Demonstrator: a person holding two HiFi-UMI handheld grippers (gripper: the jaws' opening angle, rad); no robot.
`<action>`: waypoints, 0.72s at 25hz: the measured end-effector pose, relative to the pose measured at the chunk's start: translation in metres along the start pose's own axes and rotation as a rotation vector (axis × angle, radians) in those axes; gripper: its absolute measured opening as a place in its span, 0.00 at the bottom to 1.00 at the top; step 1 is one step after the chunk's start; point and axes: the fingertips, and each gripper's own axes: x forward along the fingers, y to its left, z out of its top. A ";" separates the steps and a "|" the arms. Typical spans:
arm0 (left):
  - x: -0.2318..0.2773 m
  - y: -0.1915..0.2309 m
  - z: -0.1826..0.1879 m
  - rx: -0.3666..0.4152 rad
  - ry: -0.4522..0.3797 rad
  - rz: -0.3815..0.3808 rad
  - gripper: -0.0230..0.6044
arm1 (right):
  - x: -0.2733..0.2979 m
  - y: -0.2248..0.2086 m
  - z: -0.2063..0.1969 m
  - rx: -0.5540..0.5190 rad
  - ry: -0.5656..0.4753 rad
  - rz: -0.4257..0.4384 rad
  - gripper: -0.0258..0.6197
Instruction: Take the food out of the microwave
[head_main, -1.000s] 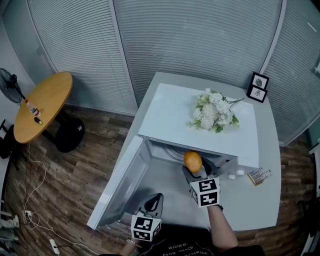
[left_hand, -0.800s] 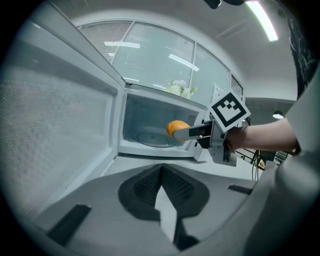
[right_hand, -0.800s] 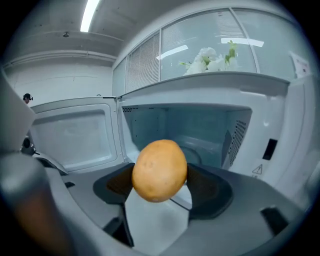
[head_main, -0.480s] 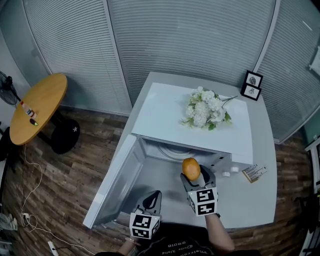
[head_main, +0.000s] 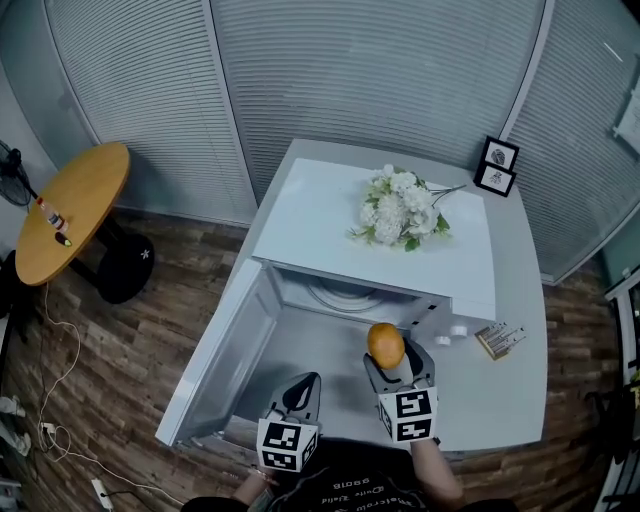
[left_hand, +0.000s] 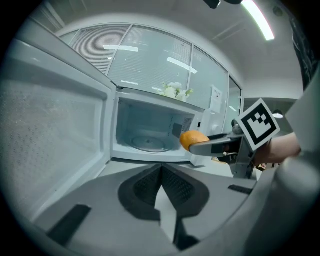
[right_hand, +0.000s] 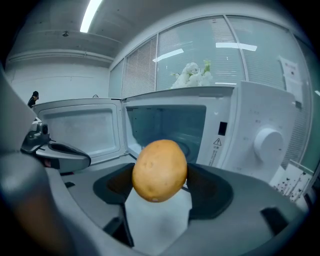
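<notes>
A white microwave (head_main: 380, 240) stands on the grey table with its door (head_main: 215, 360) swung open to the left. Its cavity and glass turntable (left_hand: 147, 144) hold nothing. My right gripper (head_main: 390, 358) is shut on a round orange-brown potato (head_main: 385, 344), held outside and in front of the cavity opening. The potato (right_hand: 159, 170) fills the middle of the right gripper view, and the left gripper view shows the potato (left_hand: 192, 139) at its right. My left gripper (head_main: 303, 390) hangs lower left, near the open door, shut with nothing between its jaws (left_hand: 161, 182).
White flowers (head_main: 398, 207) lie on top of the microwave. Two small framed pictures (head_main: 494, 165) stand at the table's back right, and a small box (head_main: 497, 340) lies to the right of the microwave. A round wooden table (head_main: 68, 210) stands at far left on the wooden floor.
My right gripper has drawn back toward me with the potato, from the cavity's mouth to clear of it. The left gripper has stayed about where it was.
</notes>
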 end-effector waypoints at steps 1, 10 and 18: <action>0.000 -0.001 -0.001 -0.001 0.000 0.000 0.05 | -0.003 0.000 -0.002 0.003 0.000 -0.002 0.55; 0.000 -0.010 0.010 0.018 -0.033 -0.009 0.05 | -0.030 0.000 -0.021 0.032 0.001 -0.023 0.55; 0.000 -0.016 0.010 0.030 -0.046 -0.021 0.05 | -0.049 -0.007 -0.039 0.072 -0.030 -0.074 0.55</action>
